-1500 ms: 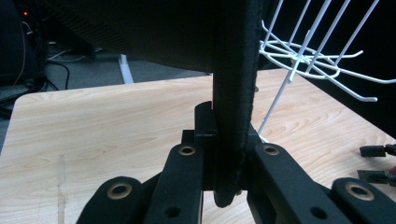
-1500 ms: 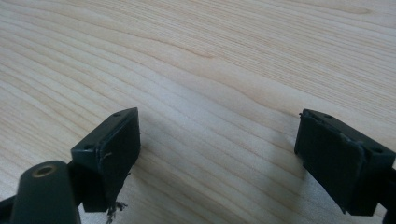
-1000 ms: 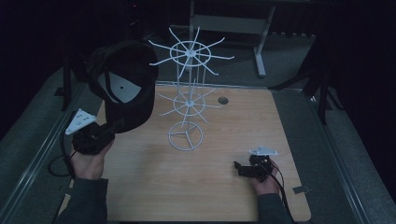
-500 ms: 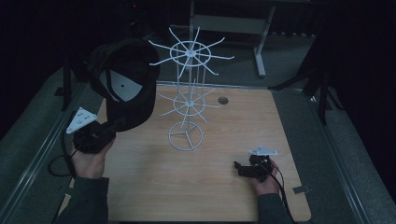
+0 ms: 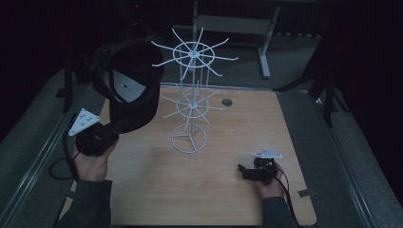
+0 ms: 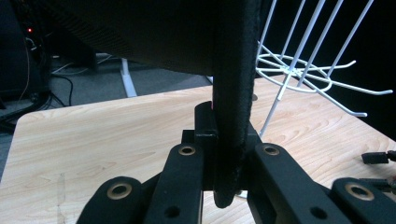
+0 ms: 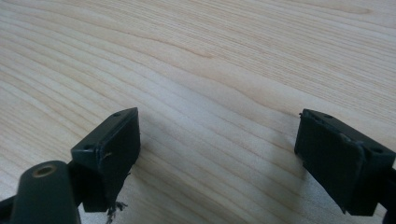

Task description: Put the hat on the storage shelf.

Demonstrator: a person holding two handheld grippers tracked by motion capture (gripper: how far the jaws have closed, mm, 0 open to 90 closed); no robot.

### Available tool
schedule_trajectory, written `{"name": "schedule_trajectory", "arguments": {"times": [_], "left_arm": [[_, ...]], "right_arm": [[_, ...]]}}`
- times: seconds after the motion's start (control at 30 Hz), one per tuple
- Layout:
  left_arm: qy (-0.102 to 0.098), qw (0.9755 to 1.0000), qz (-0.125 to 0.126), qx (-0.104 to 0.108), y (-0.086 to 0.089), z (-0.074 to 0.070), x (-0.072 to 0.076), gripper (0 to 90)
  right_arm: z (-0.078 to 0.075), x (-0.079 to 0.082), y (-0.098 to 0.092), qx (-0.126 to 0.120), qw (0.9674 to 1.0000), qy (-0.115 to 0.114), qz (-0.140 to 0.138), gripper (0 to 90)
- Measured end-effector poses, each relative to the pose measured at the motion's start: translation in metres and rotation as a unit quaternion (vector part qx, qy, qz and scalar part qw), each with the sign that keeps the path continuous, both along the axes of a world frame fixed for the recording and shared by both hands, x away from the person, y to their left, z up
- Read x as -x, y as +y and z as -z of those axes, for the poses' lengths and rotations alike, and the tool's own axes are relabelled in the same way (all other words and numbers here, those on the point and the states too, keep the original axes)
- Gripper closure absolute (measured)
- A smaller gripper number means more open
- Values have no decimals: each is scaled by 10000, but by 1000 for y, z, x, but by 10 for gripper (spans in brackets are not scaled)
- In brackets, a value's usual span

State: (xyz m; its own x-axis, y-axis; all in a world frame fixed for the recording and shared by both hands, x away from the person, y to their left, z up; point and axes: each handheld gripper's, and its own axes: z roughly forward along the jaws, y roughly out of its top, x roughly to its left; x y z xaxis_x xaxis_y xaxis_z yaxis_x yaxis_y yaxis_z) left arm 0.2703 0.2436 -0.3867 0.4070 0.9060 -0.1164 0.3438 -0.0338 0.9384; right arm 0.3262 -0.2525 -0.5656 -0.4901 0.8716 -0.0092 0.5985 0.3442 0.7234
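A black cap (image 5: 129, 88) with a white label inside hangs in the air at the table's left, beside the white wire rack (image 5: 191, 95). My left gripper (image 5: 116, 127) is shut on the cap's brim edge (image 6: 231, 116), which stands upright between the jaws in the left gripper view. The rack's wire arms (image 6: 303, 74) show just right of the brim, apart from it. My right gripper (image 5: 244, 171) rests low over the table's front right, open, with nothing but bare wood (image 7: 210, 93) between its fingers (image 7: 114, 147).
The rack's round base (image 5: 189, 140) stands mid-table. A small round hole (image 5: 226, 102) lies behind it. Table edges and grey floor strips run along both sides. A desk frame (image 5: 263, 42) stands behind the table in the dark.
The left gripper has shifted slightly forward and right with the cap, bringing it nearer the rack's upper ring. The right gripper has stayed put.
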Motion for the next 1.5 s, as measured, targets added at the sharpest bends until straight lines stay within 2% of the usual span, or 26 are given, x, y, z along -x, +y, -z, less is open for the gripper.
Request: {"name": "schedule_trajectory", "arguments": {"times": [0.9,1.03,1.43,1.47,1.5], "left_arm": [[-106,9998,-20,-164,-9,-6,-1,864],[-139,9995,-48,-283,-11,-7,-1,865],[-214,9989,-3,-424,-16,-8,0,864],[-254,9983,19,-515,-18,-7,1,865],[-254,9983,19,-515,-18,-7,1,864]], "right_arm": [[0,0,0,-6,10000,1,1,139],[0,0,0,-4,10000,1,1,139],[0,0,0,-4,10000,0,2,139],[0,0,0,-6,10000,3,2,139],[0,0,0,-1,10000,-6,-3,139]]}}
